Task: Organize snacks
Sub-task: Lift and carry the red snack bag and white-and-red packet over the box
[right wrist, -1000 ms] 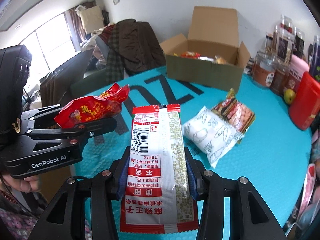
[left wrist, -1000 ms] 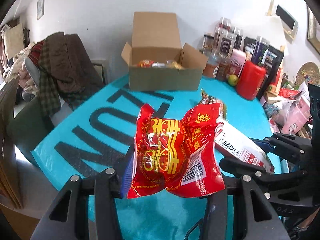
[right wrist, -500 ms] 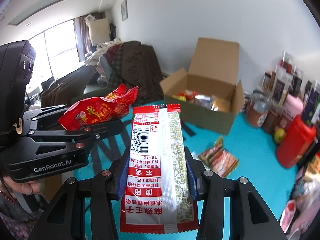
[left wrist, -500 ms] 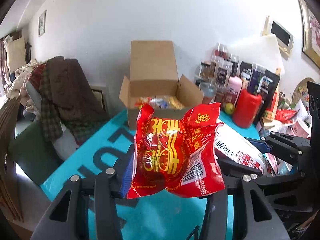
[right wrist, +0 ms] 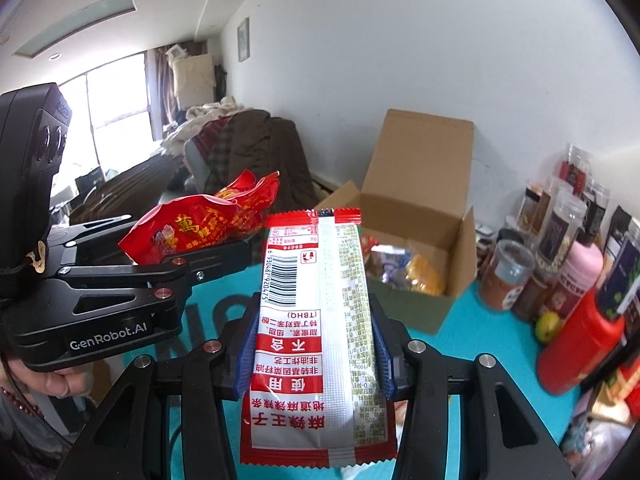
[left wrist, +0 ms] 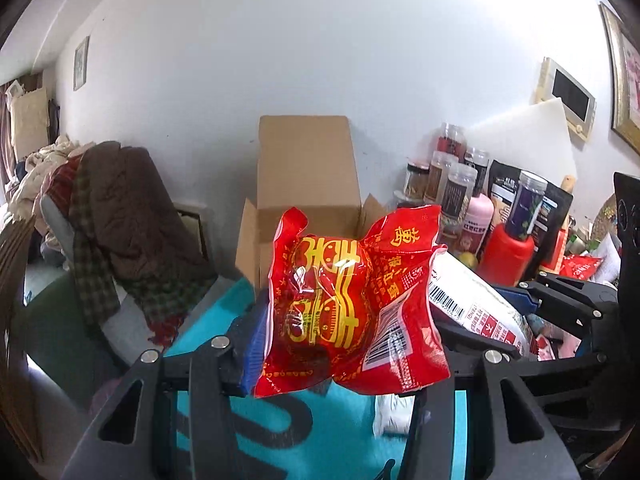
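Above the teal table (right wrist: pixel 480 344) we see the open cardboard box (right wrist: pixel 420 208); our right gripper (right wrist: pixel 316 356) pinches a red-and-white snack packet (right wrist: pixel 316 320), our left gripper (left wrist: pixel 340 340) a crinkled red snack pouch (left wrist: pixel 344 312).

Clothes pile (left wrist: pixel 120 216) (brown coat, plaid) draped over a chair on the left. Clear spice jars (left wrist: pixel 448 176), pink bottle (left wrist: pixel 476 224), red container (left wrist: pixel 505 254) and black pouches (left wrist: pixel 504 188) crowd the teal tablecloth (right wrist: pixel 480 344) by the wall. Framed pictures (left wrist: pixel 566 98) on the white wall, bright window (right wrist: pixel 108 108) beyond.
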`<control>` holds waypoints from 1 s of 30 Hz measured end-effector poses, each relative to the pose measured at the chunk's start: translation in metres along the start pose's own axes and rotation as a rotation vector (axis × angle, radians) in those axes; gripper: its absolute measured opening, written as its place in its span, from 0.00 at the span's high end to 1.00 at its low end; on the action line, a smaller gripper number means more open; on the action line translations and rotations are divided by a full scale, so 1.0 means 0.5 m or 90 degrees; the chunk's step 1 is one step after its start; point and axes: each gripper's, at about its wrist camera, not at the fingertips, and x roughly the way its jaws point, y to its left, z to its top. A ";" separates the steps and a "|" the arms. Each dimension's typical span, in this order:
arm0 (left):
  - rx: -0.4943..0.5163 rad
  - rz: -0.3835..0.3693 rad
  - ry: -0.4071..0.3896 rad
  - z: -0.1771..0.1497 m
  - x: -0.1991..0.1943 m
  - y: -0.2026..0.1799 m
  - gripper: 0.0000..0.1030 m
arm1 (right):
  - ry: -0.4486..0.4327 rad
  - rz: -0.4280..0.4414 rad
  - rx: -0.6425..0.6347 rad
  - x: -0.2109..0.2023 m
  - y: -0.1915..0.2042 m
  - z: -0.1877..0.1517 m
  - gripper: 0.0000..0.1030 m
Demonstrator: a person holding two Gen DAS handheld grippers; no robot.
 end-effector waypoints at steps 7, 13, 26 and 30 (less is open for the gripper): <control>0.012 -0.008 -0.011 0.057 0.065 -0.003 0.54 | -0.010 -0.010 -0.002 0.037 -0.046 0.042 0.54; 0.013 -0.006 -0.013 0.099 0.123 0.002 0.54 | -0.023 -0.015 -0.001 0.076 -0.094 0.077 0.54; 0.001 -0.005 -0.018 0.163 0.259 0.007 0.54 | -0.023 -0.036 0.021 0.179 -0.202 0.132 0.54; -0.011 -0.002 -0.015 0.174 0.306 0.013 0.54 | -0.023 -0.042 0.037 0.210 -0.235 0.141 0.54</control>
